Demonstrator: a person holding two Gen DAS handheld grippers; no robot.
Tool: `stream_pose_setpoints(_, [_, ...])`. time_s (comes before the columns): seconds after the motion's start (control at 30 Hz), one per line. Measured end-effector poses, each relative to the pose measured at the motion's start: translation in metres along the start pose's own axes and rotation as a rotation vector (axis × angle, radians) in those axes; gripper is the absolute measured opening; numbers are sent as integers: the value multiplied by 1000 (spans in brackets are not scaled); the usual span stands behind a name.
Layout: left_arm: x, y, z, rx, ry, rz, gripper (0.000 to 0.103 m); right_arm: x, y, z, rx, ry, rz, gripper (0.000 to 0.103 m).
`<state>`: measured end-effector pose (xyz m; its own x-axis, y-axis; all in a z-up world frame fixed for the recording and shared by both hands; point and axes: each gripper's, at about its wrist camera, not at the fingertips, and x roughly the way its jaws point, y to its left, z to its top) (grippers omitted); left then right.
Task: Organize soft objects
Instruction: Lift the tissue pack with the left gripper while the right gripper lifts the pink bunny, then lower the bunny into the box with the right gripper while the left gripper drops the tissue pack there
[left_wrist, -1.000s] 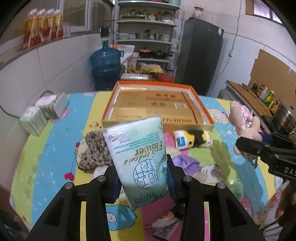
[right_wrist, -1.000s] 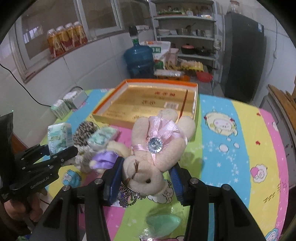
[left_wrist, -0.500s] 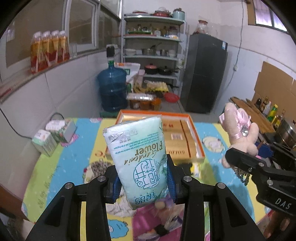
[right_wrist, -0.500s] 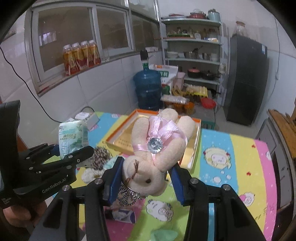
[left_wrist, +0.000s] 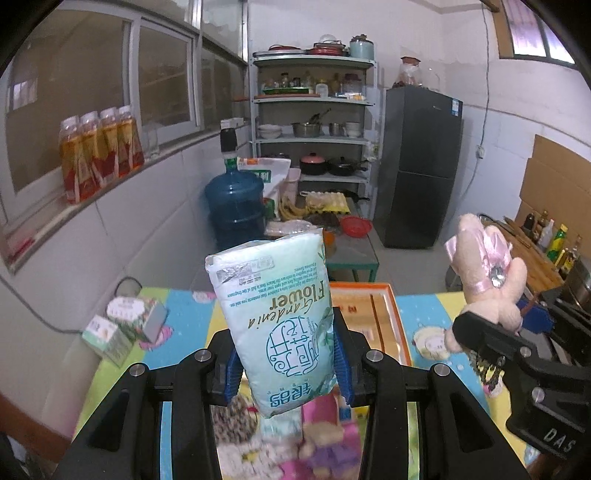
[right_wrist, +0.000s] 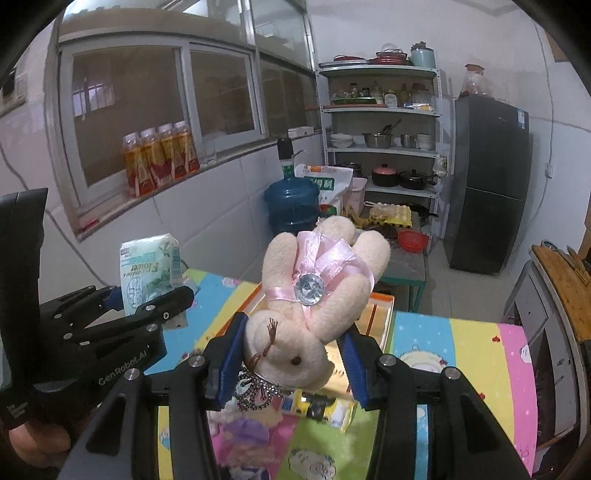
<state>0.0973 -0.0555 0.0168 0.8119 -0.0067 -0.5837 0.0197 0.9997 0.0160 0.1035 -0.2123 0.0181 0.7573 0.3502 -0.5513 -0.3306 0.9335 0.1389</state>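
Pale-green tissue pack (left_wrist: 280, 317), cream plush bunny (right_wrist: 314, 306) with pink ribbon.

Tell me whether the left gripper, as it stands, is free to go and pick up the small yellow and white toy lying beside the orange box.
Probably not. The left gripper is shut on the pale green tissue pack, so its jaws are full. The yellow and white toy lies uncovered on the colourful tablecloth, below both raised grippers.

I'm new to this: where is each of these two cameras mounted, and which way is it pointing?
Left wrist view: sits on the left gripper, looking along its black fingers at the pale green tissue pack they clamp; kitchen shelves beyond.
Right wrist view: sits on the right gripper, facing the cream plush rabbit with pink ribbon it clamps; a hand shows lower left.
Shared: each sees the other gripper, and the orange-rimmed box.
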Motion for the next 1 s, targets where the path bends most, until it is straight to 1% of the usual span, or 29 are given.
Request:
stream_pose_setpoints(0.17, [39,0,24,24,8,6,42,32,-4,21,19,14,-14,49])
stream_pose_setpoints(0.3, [89,3,25,41,53,8,42,73,-8,24,44,61,-36,49])
stream_pose_setpoints(0.43, [143,9,15,56,123,8,42,123,-20,11,81,132,-57,48])
stream_pose_setpoints(0.57, [195,16,3,62,196,6,42,165,-25,0,93,192,-76,48])
stream_pose_setpoints(0.7, [239,20,-9,65,257,-2,42,204,-30,-9,102,245,-92,48])
stream_pose_setpoints(0.8, [267,18,-18,71,297,-13,42,228,-36,-18,113,282,-107,48])
stream_pose_setpoints(1.0, [308,12,-38,87,372,-38,42,269,-51,-37,129,367,-145,48])
